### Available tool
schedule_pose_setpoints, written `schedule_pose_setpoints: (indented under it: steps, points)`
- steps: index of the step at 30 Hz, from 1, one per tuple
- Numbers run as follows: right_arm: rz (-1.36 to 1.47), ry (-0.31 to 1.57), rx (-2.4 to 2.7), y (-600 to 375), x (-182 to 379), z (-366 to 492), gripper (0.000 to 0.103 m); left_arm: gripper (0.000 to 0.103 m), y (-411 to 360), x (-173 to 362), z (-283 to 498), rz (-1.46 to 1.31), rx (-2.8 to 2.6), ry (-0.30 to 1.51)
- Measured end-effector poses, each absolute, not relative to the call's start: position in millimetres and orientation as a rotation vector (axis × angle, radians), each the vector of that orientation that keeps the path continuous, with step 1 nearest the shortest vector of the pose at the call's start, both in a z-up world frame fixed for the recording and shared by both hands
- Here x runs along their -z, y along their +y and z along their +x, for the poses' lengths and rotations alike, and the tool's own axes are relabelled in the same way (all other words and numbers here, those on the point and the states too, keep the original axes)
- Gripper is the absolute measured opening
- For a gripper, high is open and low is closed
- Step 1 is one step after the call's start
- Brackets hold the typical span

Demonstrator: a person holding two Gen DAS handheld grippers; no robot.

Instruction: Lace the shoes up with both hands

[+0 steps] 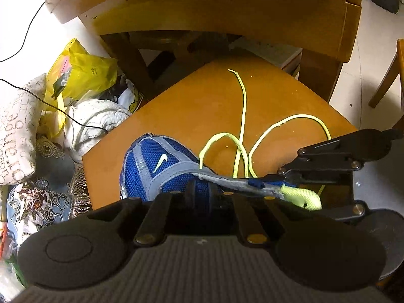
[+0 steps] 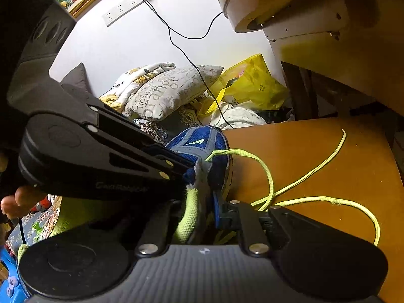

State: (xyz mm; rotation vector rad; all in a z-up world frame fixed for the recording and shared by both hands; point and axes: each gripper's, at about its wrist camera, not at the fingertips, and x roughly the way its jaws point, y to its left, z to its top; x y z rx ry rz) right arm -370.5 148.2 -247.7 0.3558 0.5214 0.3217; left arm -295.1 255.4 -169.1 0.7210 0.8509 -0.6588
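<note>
A blue mesh shoe (image 1: 161,161) (image 2: 202,141) lies on a low wooden top (image 1: 202,106) (image 2: 315,146). Its yellow-green lace (image 1: 243,101) (image 2: 315,174) comes out of an eyelet and trails in loose loops across the wood. My left gripper (image 1: 199,192) (image 2: 190,170) is over the shoe, jaws slightly apart with blue mesh between them. In the left wrist view my right gripper (image 1: 282,180) comes in from the right. The right gripper (image 2: 202,207) is shut on the grey eyelet flap next to the yellow-green tongue (image 1: 300,198) (image 2: 189,214).
A larger wooden table (image 1: 202,12) overhangs the far side. A yellow bag (image 1: 83,70) (image 2: 252,83), a printed pillow (image 1: 17,131) (image 2: 171,91) and bedding pile up on the left. A black cable (image 2: 176,43) hangs from a wall socket. A person's fingers (image 2: 17,199) hold the left gripper.
</note>
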Motion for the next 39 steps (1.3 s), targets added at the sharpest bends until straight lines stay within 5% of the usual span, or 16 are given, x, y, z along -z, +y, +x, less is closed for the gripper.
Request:
schedule_pose_setpoints:
  steps: [7,14,31,34,36,39]
  points:
    - [0.320,0.513,-0.321,152.9,245.9,-373.0,0.016,0.012,254.4,169.2,-284.4,0.680,0.657,0.887]
    - [0.302,0.512,-0.322,160.2,243.3,-380.4,0.016,0.001,255.2,174.1,-292.8,0.665,0.632,0.835]
    - [0.286,0.520,-0.310,165.3,240.1,-376.2,0.016,0.005,259.6,168.4,-298.1,0.716,0.595,0.821]
    - [0.300,0.530,-0.315,163.9,239.2,-375.5,0.024,0.005,256.8,172.5,-298.8,0.742,0.584,0.817]
    - [0.300,0.529,-0.323,162.4,237.5,-377.8,0.042,0.005,256.4,174.7,-299.1,0.758,0.579,0.814]
    - [0.273,0.517,-0.352,159.2,232.4,-380.9,0.045,0.005,262.8,170.8,-294.5,0.700,0.599,0.826]
